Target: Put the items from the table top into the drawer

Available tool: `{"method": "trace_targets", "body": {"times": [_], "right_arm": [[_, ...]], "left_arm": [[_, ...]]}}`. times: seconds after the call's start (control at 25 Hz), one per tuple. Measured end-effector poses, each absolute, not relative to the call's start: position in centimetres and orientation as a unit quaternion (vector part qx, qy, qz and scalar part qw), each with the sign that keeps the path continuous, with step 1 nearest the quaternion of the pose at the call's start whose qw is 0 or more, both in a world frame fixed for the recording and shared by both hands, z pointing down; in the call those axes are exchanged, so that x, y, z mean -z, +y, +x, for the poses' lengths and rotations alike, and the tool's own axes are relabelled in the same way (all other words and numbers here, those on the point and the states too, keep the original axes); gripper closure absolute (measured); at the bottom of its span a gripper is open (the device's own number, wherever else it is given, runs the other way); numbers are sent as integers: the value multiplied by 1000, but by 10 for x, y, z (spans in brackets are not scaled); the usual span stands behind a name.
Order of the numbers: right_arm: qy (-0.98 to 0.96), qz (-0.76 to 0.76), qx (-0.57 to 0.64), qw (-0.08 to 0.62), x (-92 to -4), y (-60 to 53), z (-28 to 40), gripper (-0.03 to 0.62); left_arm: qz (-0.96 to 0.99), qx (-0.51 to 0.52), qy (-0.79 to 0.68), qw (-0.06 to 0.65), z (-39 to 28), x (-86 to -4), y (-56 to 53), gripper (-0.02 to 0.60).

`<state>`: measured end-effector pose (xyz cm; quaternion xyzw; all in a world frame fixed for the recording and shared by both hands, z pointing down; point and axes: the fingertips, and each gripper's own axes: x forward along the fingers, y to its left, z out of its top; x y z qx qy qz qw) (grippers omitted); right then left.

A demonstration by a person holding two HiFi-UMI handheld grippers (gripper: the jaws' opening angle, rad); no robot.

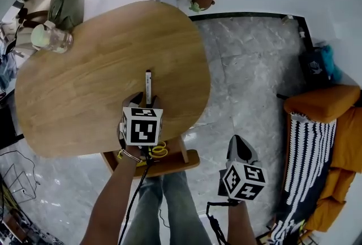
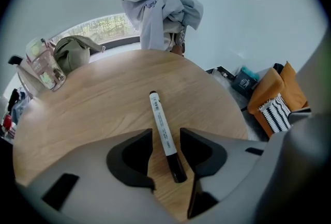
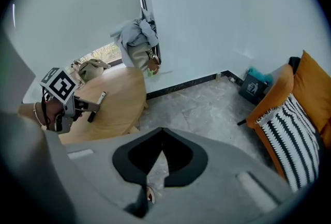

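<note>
Marker [image 2: 160, 119]: lies flat on the wooden table [image 2: 93, 114], near the edge closest to the person, with its black end [image 2: 176, 168] toward the left gripper [image 2: 166, 136].

Left gripper: jaws stand wide, one on each side of the barrel, with a gap showing on both sides; no pressure on it.

Right gripper [image 3: 162, 132]: jaws together, nothing between them, off the table above the stone floor [image 3: 207, 109].

Assessment: the marker is judged light, rigid and not fragile. Its smooth round barrel may roll or slip.

Recommended hold: across the barrel near where white body meets black end, pads square to it, moderate squeeze.

Risk: a skewed closure could kick it sideways along the table top.
</note>
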<state>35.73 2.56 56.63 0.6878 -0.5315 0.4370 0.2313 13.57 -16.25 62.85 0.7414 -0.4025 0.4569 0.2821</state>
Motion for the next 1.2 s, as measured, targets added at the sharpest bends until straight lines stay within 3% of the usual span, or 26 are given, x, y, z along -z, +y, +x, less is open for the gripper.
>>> {"method": "trace_targets", "body": {"times": [0.44,1.2], "right_arm": [[-538,680,-441,233,-571,15,355,589],[-534,686,-437,232,-566,19,350,589]], "left_arm": [[734,-455,-406,298,136,-634,-167,486],[730,-446,-402,325,125,-632,-164,520]]}}
